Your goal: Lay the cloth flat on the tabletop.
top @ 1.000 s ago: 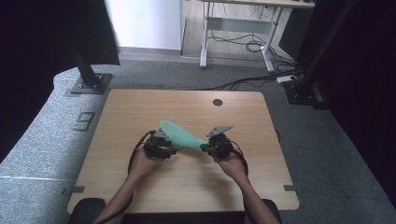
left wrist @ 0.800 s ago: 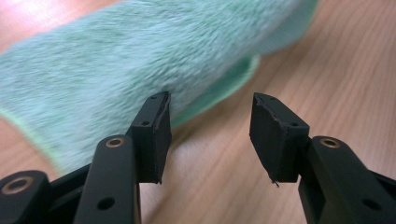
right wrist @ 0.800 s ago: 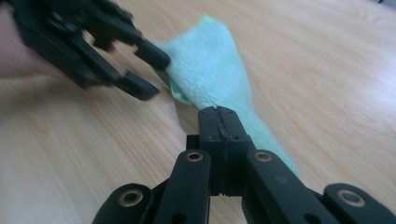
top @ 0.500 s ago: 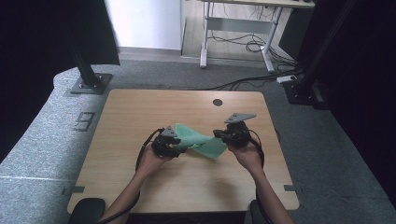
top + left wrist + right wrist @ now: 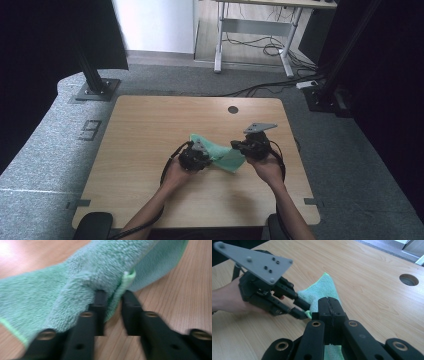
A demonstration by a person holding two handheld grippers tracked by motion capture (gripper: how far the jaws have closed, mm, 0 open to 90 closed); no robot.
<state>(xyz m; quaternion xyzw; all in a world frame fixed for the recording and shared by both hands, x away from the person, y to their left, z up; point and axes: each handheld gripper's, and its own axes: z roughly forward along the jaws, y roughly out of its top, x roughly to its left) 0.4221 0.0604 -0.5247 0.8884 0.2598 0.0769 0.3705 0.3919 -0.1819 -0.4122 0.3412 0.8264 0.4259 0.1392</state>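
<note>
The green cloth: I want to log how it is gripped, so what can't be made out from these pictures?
- Cloth shape, high view: small, partly covered by both grippers.
- Left gripper hold, left gripper view: cloth edge lies between parted jaws; blur hides whether they pinch it.
- Right gripper hold, right gripper view: the shut jaws hide whether cloth sits between the tips.
- Cloth's far corners: cut off by that view's edges.

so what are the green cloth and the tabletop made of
The green fluffy cloth looks like microfibre or terry towelling: a soft, matte looped pile with a stitched, lighter green hem. The light brown wooden table shows straight printed-looking grain and a smooth, slightly glossy face, so probably laminate over board, though solid wood cannot be ruled out.
</note>
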